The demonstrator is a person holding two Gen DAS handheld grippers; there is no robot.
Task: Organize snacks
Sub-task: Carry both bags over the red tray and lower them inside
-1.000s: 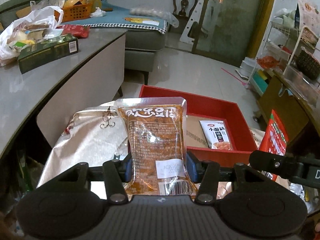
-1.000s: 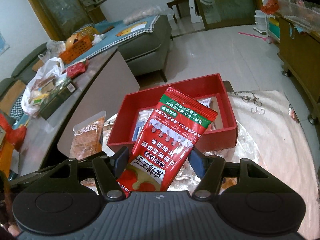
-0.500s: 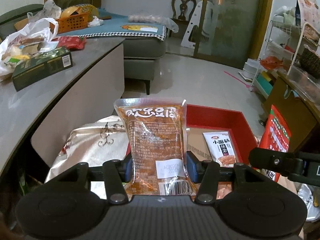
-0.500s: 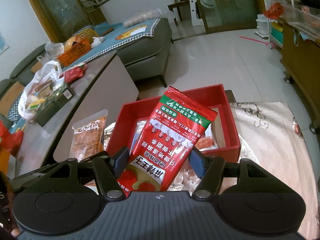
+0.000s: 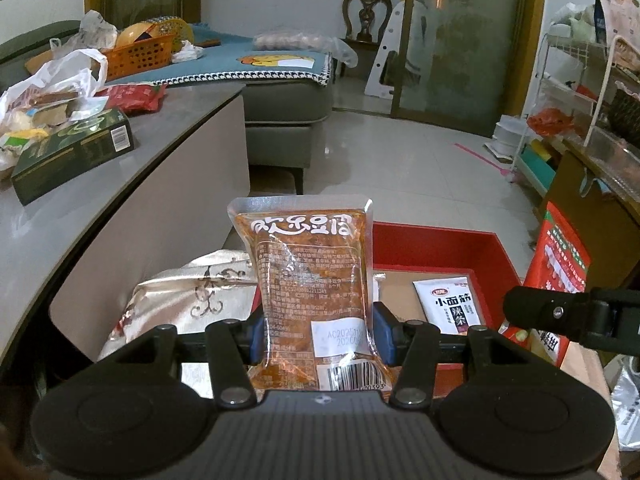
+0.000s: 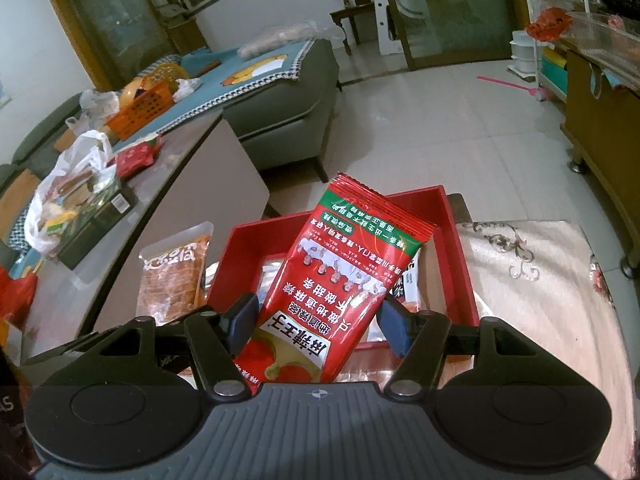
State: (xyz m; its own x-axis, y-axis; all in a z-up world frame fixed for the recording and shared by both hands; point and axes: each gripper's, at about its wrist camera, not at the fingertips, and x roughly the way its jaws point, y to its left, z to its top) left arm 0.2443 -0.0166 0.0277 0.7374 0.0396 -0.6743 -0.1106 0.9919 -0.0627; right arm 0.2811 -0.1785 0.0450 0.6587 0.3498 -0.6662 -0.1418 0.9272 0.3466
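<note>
My left gripper [image 5: 318, 334] is shut on a clear orange snack pouch [image 5: 310, 280], held upright over the near left edge of the red box [image 5: 436, 246]. My right gripper [image 6: 320, 322] is shut on a red and green snack packet [image 6: 340, 276], tilted above the red box [image 6: 460, 264]. Inside the box lies a white snack packet [image 5: 452, 306] on a cardboard base. The orange pouch [image 6: 174, 276] shows left of the box in the right wrist view, and the red packet [image 5: 560, 276] at the right in the left wrist view.
The box rests on a silvery patterned cloth [image 6: 532, 280]. A grey counter [image 5: 80, 208] at the left carries a green box [image 5: 72, 154], a plastic bag of goods [image 5: 48, 92] and a red packet. A sofa [image 5: 280, 92] stands behind, wooden furniture [image 6: 600, 120] at the right.
Both grippers have drawn back toward me with their packets; the red box now sits lower and nearer in both views. Neither grip has changed.
</note>
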